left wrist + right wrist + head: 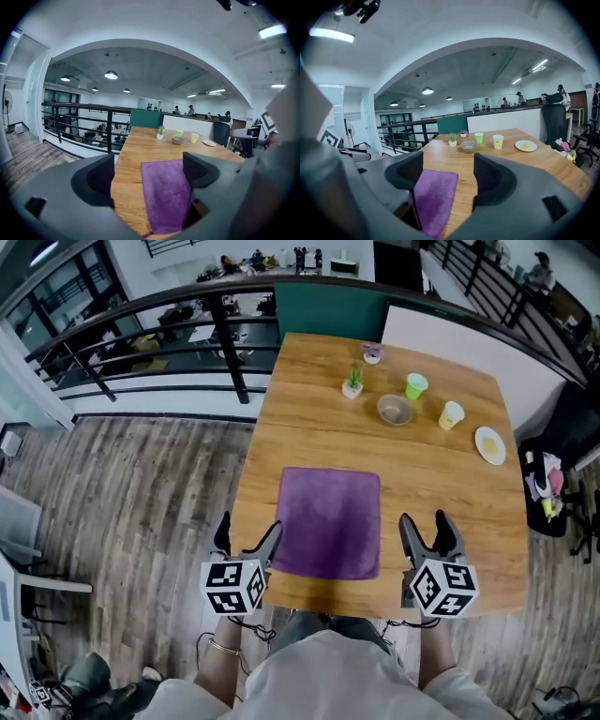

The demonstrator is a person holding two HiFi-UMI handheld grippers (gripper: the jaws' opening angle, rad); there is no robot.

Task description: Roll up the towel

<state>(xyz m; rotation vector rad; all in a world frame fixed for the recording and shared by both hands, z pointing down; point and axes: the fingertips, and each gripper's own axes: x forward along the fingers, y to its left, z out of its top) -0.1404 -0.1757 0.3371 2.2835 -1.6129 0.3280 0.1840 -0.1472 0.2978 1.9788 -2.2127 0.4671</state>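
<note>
Bowl, green cup, yellow cup, plate beyond flat towel

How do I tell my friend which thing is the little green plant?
Look at the big wooden table, past the purple towel, to the small things at its far end. The plant stands leftmost, just left of the grey bowl. It alone has spiky green leaves in a white pot.

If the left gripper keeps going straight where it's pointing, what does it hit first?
Probably the purple towel near its left edge; the left gripper, jaws open, tilts down at it. Depth is unclear, so the bare table beside it could come first.
</note>
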